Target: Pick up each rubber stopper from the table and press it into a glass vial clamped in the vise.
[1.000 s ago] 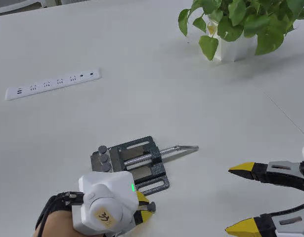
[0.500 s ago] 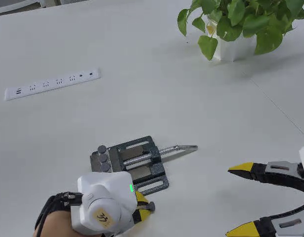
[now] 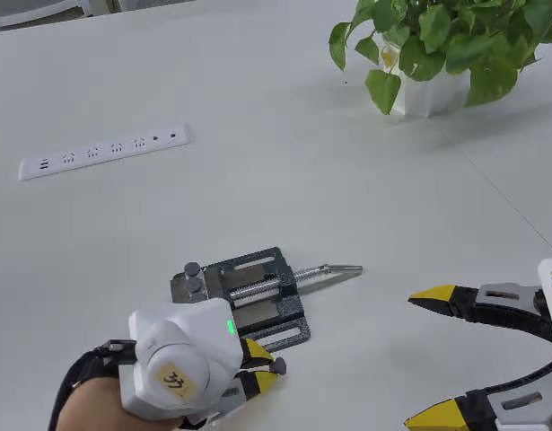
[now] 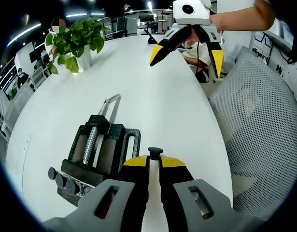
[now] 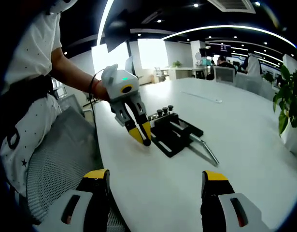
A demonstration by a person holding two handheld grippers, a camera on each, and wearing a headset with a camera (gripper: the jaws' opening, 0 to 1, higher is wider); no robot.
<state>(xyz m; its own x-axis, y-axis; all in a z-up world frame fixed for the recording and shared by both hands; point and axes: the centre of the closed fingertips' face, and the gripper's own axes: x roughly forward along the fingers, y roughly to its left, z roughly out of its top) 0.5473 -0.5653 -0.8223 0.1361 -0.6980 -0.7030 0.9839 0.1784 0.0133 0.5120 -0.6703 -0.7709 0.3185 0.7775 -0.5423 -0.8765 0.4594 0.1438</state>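
White table (image 3: 258,180): nothing has been moved over the last second; only the view has shifted. Dark metal vise (image 3: 258,301), near centre: stoppered vials (image 3: 193,269) at its left end, glass hard to make out, one hidden. Right gripper (image 3: 426,356): jaws apart, cut off at the right edge. Left gripper (image 3: 265,366): clamped on a small dark rubber stopper (image 3: 277,365), held just near-right of the vise, not yet pressed in.

Dk grey vise (image 3: 260,312), grey stopper (image 3: 277,365), white table (image 3: 284,171), green plant (image 3: 437,36).
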